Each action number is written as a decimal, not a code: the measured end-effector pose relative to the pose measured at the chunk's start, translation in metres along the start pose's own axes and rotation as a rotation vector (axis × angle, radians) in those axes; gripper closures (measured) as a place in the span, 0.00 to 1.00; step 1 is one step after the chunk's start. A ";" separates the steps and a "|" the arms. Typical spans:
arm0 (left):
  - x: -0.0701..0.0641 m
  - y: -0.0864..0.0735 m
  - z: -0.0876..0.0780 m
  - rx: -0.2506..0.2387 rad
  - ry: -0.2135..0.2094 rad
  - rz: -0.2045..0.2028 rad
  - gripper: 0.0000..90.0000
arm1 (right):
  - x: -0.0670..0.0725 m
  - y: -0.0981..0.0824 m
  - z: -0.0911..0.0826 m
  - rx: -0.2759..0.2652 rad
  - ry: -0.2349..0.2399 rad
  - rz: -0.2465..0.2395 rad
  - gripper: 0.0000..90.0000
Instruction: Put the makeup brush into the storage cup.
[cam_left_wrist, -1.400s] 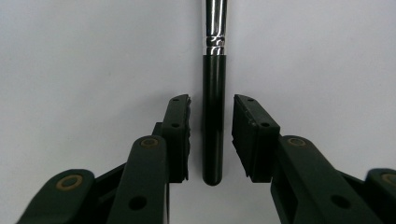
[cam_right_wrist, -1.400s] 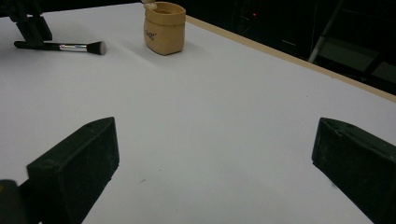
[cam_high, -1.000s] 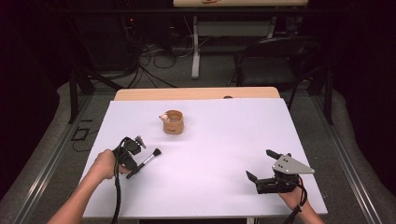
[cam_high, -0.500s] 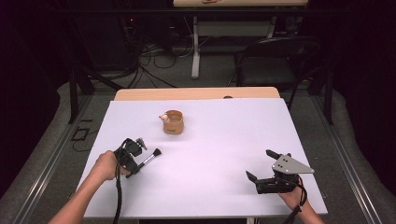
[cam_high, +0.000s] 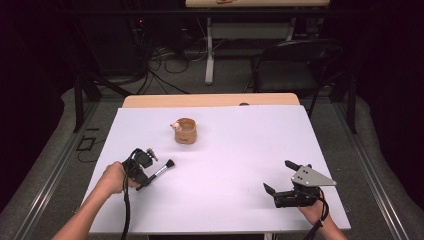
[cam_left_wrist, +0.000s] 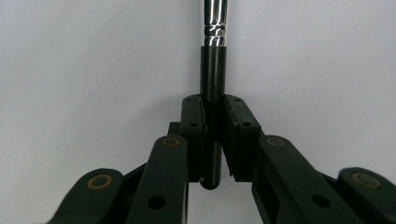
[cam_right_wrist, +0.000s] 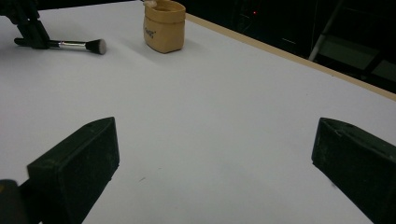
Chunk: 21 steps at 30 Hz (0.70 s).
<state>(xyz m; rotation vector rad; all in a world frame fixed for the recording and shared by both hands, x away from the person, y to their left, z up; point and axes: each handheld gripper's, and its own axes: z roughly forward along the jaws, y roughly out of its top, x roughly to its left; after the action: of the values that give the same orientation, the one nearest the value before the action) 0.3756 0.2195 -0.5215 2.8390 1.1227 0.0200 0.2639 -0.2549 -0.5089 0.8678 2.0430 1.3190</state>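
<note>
A makeup brush (cam_high: 162, 167) with a black handle, silver ferrule and dark bristles lies low over the white table at the front left. My left gripper (cam_high: 145, 179) is shut on its handle. In the left gripper view the pads (cam_left_wrist: 194, 121) clamp the black handle of the brush (cam_left_wrist: 213, 70) from both sides. A small tan pouch (cam_high: 185, 131) stands upright at the table's middle, farther back. My right gripper (cam_high: 277, 175) rests at the front right, open, with nothing between its jaws. The right gripper view (cam_right_wrist: 215, 154) shows the pouch (cam_right_wrist: 164, 25) and brush (cam_right_wrist: 77, 45) far off.
A white sheet (cam_high: 240, 150) covers the table, with a wooden strip (cam_high: 210, 100) bare along the far edge. Beyond it stand a dark chair (cam_high: 295, 65) and floor cables (cam_high: 165, 65). Broad white surface lies between the two grippers.
</note>
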 end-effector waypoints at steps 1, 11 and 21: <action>0.000 0.000 -0.001 -0.004 0.001 -0.001 0.88 | 0.000 0.000 0.000 0.004 0.001 -0.002 0.00; 0.001 -0.004 -0.009 -0.108 -0.001 -0.013 0.88 | 0.000 0.000 0.000 0.004 0.000 -0.002 0.00; 0.002 -0.006 -0.012 -0.171 -0.004 -0.027 0.88 | 0.000 0.000 0.000 0.005 0.000 0.000 0.00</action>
<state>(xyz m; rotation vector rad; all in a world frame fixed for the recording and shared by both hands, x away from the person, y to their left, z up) 0.3726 0.2262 -0.5098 2.6724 1.1009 0.1028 0.2639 -0.2547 -0.5089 0.8695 2.0469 1.3144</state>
